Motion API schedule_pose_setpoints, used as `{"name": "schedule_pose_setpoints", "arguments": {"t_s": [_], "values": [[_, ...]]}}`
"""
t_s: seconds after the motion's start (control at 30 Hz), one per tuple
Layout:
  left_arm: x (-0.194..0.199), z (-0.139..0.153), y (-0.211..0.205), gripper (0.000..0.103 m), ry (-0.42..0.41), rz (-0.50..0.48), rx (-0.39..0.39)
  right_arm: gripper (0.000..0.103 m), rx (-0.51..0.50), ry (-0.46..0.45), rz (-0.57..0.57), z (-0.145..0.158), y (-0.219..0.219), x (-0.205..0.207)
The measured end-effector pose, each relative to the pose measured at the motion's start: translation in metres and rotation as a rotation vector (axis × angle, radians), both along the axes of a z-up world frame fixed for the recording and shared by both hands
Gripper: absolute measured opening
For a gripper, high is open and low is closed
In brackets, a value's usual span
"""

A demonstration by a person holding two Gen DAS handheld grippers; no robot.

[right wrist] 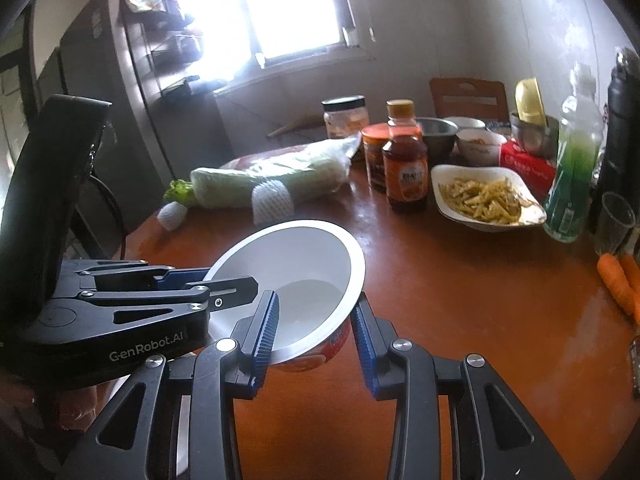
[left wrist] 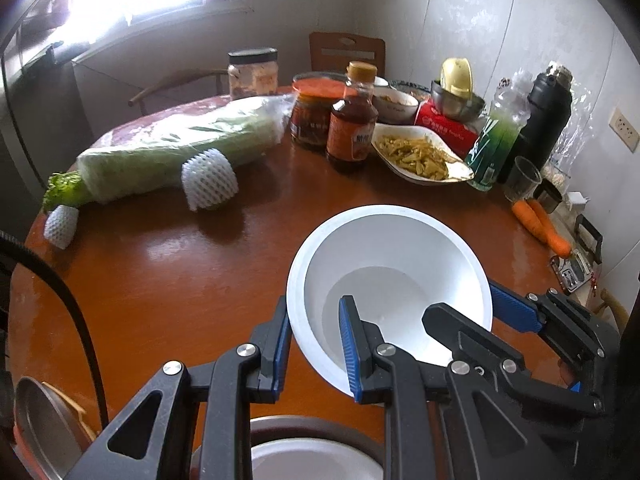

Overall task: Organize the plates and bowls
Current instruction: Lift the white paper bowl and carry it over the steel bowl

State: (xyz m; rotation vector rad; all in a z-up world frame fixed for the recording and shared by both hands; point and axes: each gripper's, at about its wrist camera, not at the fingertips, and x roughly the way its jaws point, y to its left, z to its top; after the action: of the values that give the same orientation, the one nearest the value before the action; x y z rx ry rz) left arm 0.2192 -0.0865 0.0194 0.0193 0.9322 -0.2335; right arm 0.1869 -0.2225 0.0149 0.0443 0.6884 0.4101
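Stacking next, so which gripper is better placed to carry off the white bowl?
Left, probably. The left gripper has its jaws narrowed on the white bowl rim, holding it tilted; the right gripper only straddles the rim, jaws wide apart.

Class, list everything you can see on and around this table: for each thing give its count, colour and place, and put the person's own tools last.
Table: one, brown, round, under everything.
Bowl: one, white, empty, tilted, near edge, between both tools.
Cabbage: one, green, wrapped, far left.
Foam sleeves: two, white, by the cabbage.
Sauce bottle: one, amber, centre back.
Jar: one, red lid, beside the bottle.
Dish of food: one, white, yellow strips inside.
Drink bottle: one, green, right.
Flask: one, black, far right.
Carrots: two, orange, right edge.
Left gripper: black and blue, jaws astride the bowl's rim.
Right gripper: same colours, likewise.
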Motion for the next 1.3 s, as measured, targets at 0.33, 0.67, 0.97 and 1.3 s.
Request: {"name": "schedule_pose_setpoints", "arguments": {"t_s": [0.33, 0.67, 0.97, 1.3], "values": [[-0.031, 0.026, 0.027, 0.024, -0.062, 0.036, -0.017, 0.039, -0.014, -0.053, 0.039, 0.021, 0.025, -0.025], [-0.064, 0.047, 0.046, 0.024, -0.112, 0.065, -0.023, 0.039, -0.024, -0.103, 0.084, 0.041, 0.046, -0.056], [-0.100, 0.063, 0.062, 0.024, -0.144, 0.079, -0.041, 0.039, -0.025, -0.136, 0.116, 0.056, 0.057, -0.086], [-0.124, 0.056, 0.068, 0.024, -0.130, 0.084, -0.049, 0.039, -0.036, -0.124, 0.149, 0.052, 0.064, -0.110]]}}
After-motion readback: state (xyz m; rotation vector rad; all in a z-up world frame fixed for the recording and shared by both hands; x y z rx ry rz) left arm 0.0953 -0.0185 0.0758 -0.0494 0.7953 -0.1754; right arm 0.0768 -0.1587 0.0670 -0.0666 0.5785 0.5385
